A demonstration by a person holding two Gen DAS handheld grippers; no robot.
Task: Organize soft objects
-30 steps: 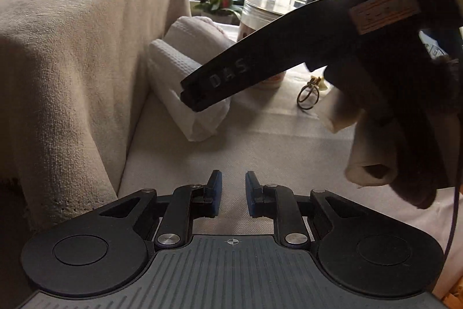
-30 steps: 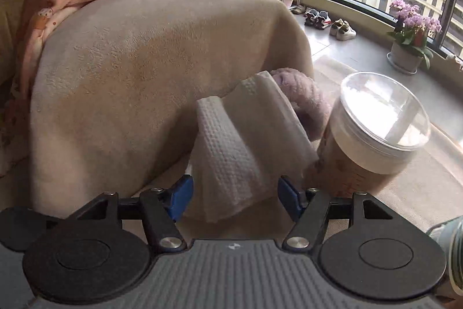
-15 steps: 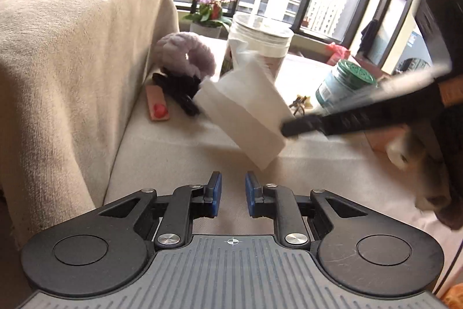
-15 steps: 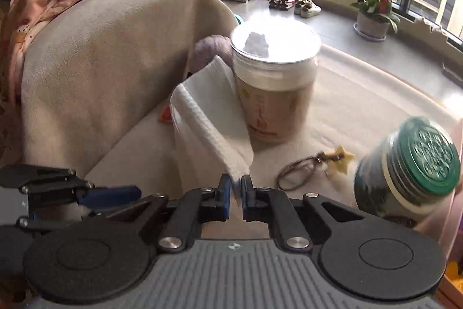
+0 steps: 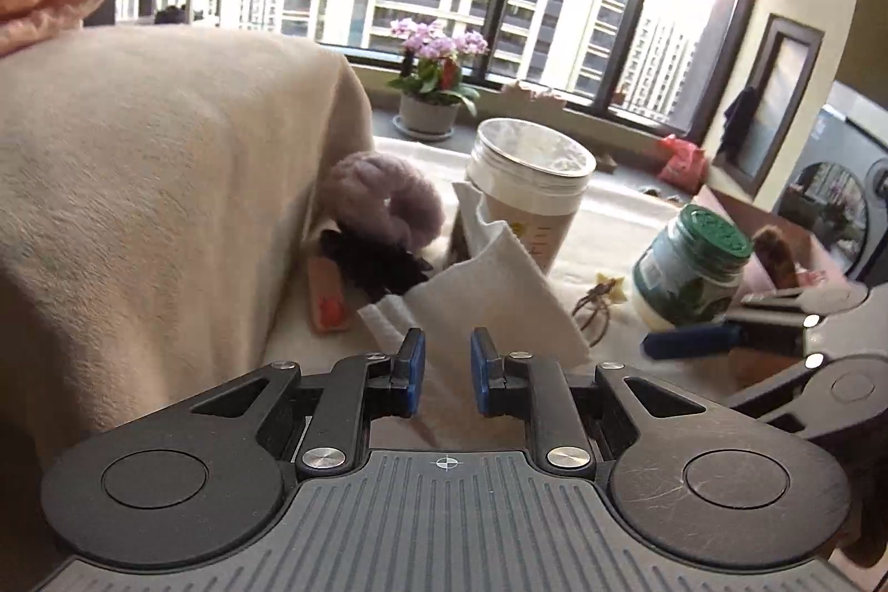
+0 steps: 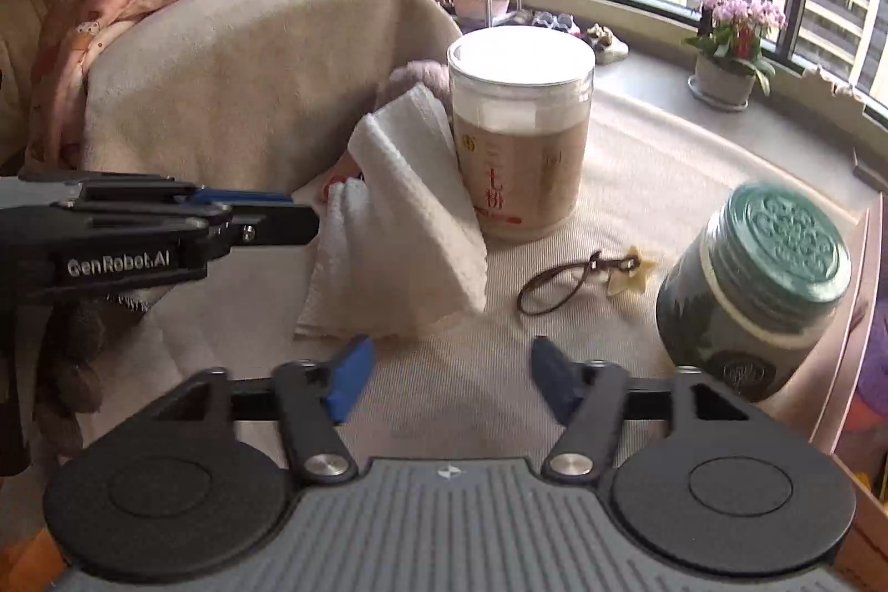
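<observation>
The white cloth point(image 6: 399, 226) leaned against the tall jar point(image 6: 519, 131) on the surface, straight ahead of the right claw point(image 6: 447, 381), which gaped wide and held nothing, while the left claw point(image 5: 447, 373), narrowly parted and empty, sat nearer its lower edge.
</observation>
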